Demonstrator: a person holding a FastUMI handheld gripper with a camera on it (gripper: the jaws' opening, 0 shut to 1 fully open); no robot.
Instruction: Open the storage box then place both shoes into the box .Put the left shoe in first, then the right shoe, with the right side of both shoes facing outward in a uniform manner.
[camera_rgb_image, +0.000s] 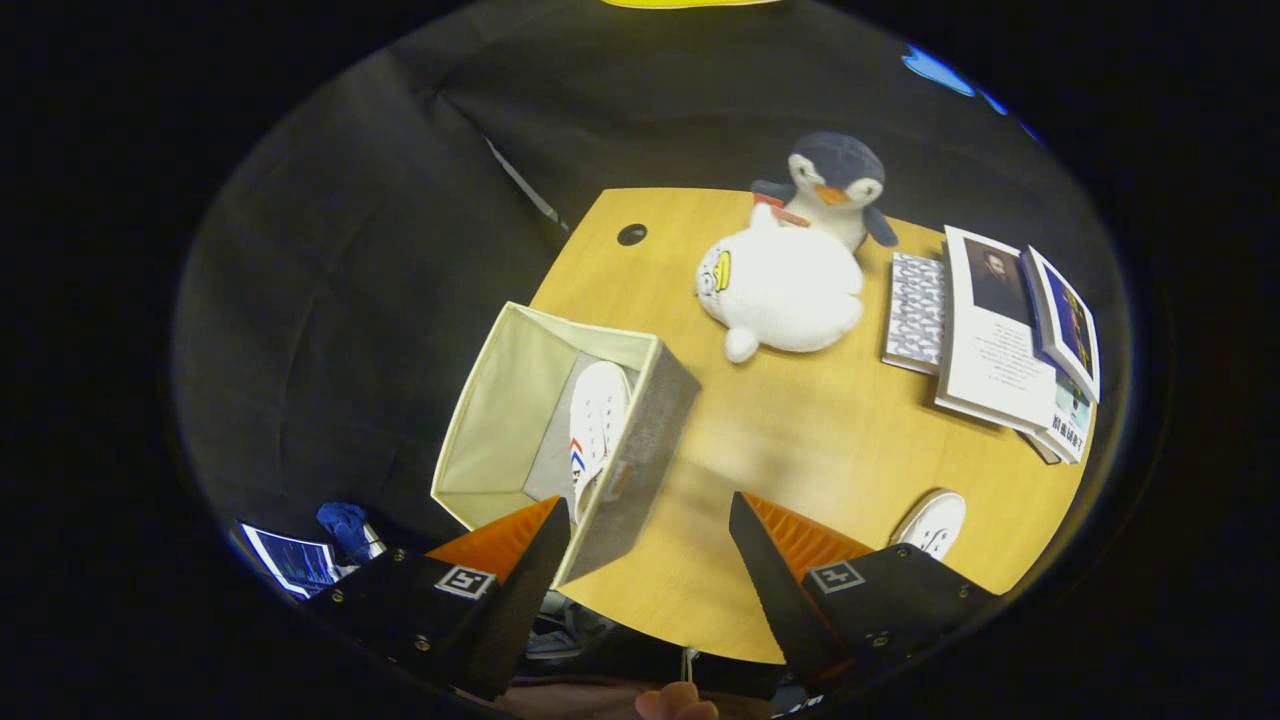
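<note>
While my gripper (650, 520) hangs above the near edge of the table (800, 450), its fingers stand wide apart with nothing between them. Reading from left to right: at about 10 o'clock from the fingers sits the box (560, 430), open at the top, its pale lining showing and its grey outer wall touching my left finger's tip in this view. Inside the box lies one white shoe (597, 420), resting against the wall nearest the fingers; I cannot tell which shoe of the pair it is. At 12 o'clock, well beyond the fingers, a white plush toy (785, 290) lies on the tabletop, and just behind it, touching, stands a penguin toy (835, 185). At about 2 o'clock a small patterned book (917, 312) lies beside a stack of larger books (1010, 340) at the table's far right. At 3 o'clock, just beside my right finger, the second shoe (935, 522) rests on the table, partly hidden by that finger. A fingertip (675, 703) of my hand shows below the gripper.
</note>
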